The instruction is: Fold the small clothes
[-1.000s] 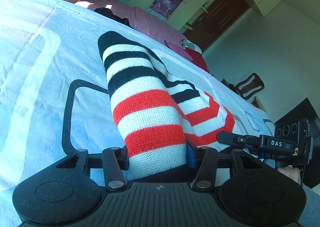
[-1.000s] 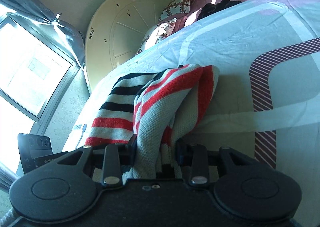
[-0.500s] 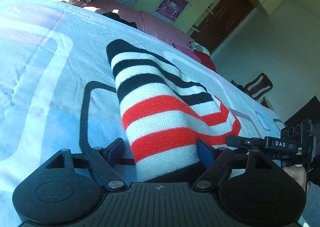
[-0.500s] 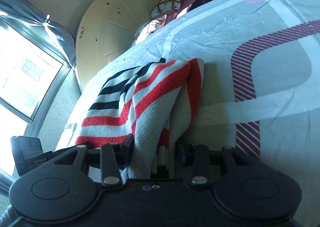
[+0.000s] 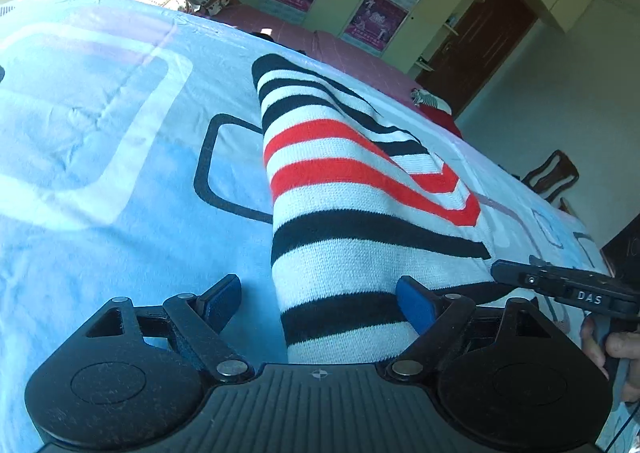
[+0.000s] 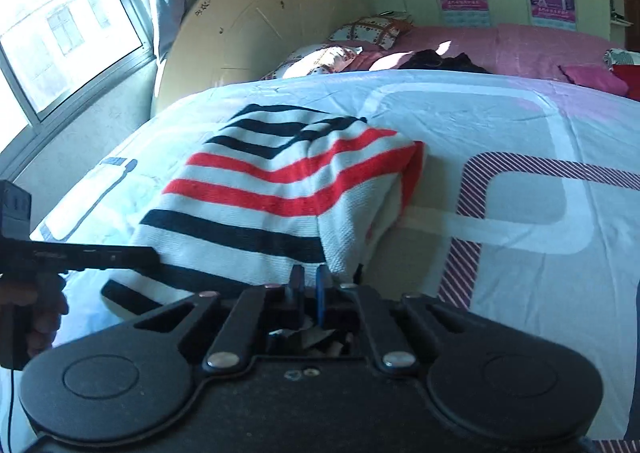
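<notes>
The left tongs (image 5: 318, 301) are standing spread wide, and their jaws have just been opening further. The folded striped sweater (image 5: 352, 213) is lying between the two blue pads (image 5: 416, 307), with a clear gap of bedsheet showing between the left-hand pad and the knit edge. The right-hand pad is sitting right at the sweater's other side; whether it is touching the knit cannot be told. Nothing is being pinched there.

The right tongs (image 6: 309, 285) are pressed together, their two fingers standing side by side with only a thin slit between them, and their jaws have just been closing. No cloth is showing between them. They are pointing at the near edge of the sweater (image 6: 280, 189), just in front of its turned-over corner, and whether the tips are touching the knit cannot be told.

The sweater, white with black and red stripes, is lying folded on the pale blue bedsheet (image 5: 100, 157) of the bed, one layer turned over another so that the stripes are meeting at an angle. In the left wrist view the other tool's black arm is reaching in from the right, with a person's hand (image 5: 612, 349) gripping its handle. In the right wrist view the left tool is coming in from the left edge, a hand (image 6: 36, 313) wrapped around it.
</notes>
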`<state>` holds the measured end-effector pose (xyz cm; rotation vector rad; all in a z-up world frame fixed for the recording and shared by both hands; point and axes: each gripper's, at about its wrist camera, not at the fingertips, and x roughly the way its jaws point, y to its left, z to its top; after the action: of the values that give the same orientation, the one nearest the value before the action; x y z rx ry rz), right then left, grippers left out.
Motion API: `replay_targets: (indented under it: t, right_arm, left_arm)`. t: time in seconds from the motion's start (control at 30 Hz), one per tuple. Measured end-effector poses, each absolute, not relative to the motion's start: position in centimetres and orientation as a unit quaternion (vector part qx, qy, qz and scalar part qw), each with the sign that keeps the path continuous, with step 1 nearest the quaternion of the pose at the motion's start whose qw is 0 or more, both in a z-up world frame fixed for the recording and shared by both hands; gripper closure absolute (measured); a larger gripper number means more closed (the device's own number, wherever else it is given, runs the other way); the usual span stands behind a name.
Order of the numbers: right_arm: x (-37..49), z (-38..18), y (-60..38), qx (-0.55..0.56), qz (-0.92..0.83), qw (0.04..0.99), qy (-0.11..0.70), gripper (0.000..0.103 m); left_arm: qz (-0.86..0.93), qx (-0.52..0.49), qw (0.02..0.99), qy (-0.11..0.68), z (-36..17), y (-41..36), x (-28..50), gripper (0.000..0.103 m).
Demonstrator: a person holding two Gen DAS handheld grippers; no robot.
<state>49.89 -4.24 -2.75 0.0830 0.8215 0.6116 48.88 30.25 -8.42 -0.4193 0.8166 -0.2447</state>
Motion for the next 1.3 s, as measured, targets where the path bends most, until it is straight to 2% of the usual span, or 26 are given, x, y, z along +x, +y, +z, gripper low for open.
replay_targets:
  t: [0.03,0.17,0.2,0.27,0.3,0.33,0.4,0.43,0.5,0.53,0.57,0.7,0.9,1.1,1.3]
  right_arm:
    - [50.1,-2.9,-4.6,0.049,0.291,0.872,0.392,0.103]
    - [50.1,-2.1,-4.4,0.038,0.291,0.872,0.393,0.103]
    - [49.6,-1.4,-4.6,0.051,0.291,0.874,0.386,0.101]
    - [48.7,-0.9,-4.8,0.06,0.3,0.874,0.378,0.09]
    - [48.5,-1.5,-4.4,0.035,0.296,0.871,0.39,0.09]
    - [48.5,-2.2,-3.9,0.011,0.284,0.873,0.395,0.09]
    - [48.8,-2.1,-4.2,0.034,0.275,0.873,0.401,0.089]
    - [48.8,-1.6,-4.4,0.049,0.271,0.871,0.407,0.088]
    - [47.7,0.3,-5.3,0.061,0.256,0.884,0.387,0.068]
    - [46.6,1.1,-6.0,0.063,0.245,0.895,0.368,0.034]
    - [45.5,1.9,-6.7,0.064,0.236,0.904,0.351,0.008]
    - [40.0,4.2,-9.8,0.064,0.231,0.91,0.337,0.01]
    - [29.7,7.1,-10.2,0.019,0.249,0.913,0.322,0.005]
    - [18.2,10.6,-10.2,-0.02,0.23,0.932,0.28,0.005]
    - [11.0,12.1,-10.3,-0.039,0.214,0.939,0.265,0.005]
  left_arm:
    - [-0.117,-0.196,0.893,0.388,-8.5,30.3,48.7,0.018]
    - [-0.108,-0.203,0.899,0.372,-7.5,30.4,47.4,0.018]
    - [-0.112,-0.202,0.901,0.367,-7.3,30.4,47.0,0.018]
    - [-0.102,-0.189,0.895,0.39,-7.7,29.9,46.6,0.018]
    - [-0.093,-0.174,0.894,0.402,-8.3,29.5,46.6,0.018]
    - [-0.09,-0.16,0.901,0.393,-8.5,29.0,46.4,0.016]
    - [-0.071,-0.136,0.906,0.394,-8.0,28.0,46.4,0.011]
    - [-0.052,-0.126,0.91,0.392,-7.6,27.5,46.2,0.0]
    - [-0.02,-0.111,0.919,0.379,-6.7,26.8,45.4,0.0]
    - [-0.005,-0.104,0.921,0.375,-6.3,26.6,44.6,0.0]
    - [0.008,-0.101,0.922,0.374,-5.9,26.4,43.9,0.0]
    - [0.04,-0.1,0.936,0.334,-2.6,25.3,38.6,0.0]
    - [0.033,-0.072,0.958,0.274,2.4,21.3,27.8,0.0]
    - [0.034,-0.06,0.963,0.26,5.9,18.3,17.0,0.0]
    - [0.033,-0.05,0.965,0.254,7.8,17.1,8.5,0.0]
